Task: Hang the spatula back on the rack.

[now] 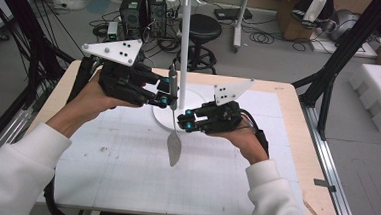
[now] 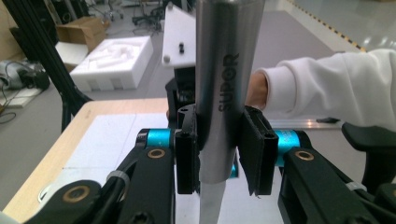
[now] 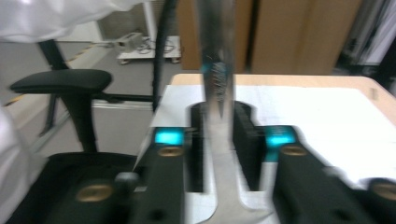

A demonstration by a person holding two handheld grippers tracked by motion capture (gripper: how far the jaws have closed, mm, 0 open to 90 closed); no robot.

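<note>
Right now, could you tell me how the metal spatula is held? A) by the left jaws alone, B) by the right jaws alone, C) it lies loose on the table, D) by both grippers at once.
D: the left gripper clamps the spatula on its handle, and the right gripper clamps its shaft lower down, with the blade hanging above the table.

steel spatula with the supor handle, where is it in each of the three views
High view: the steel spatula hangs upright at centre, beside the white stand pole.
Left gripper view: its round handle fills top centre, between that gripper's pads.
Right gripper view: its flat neck runs down the centre, between that gripper's pads.
Shared landmark: the white gridded mat.
</note>
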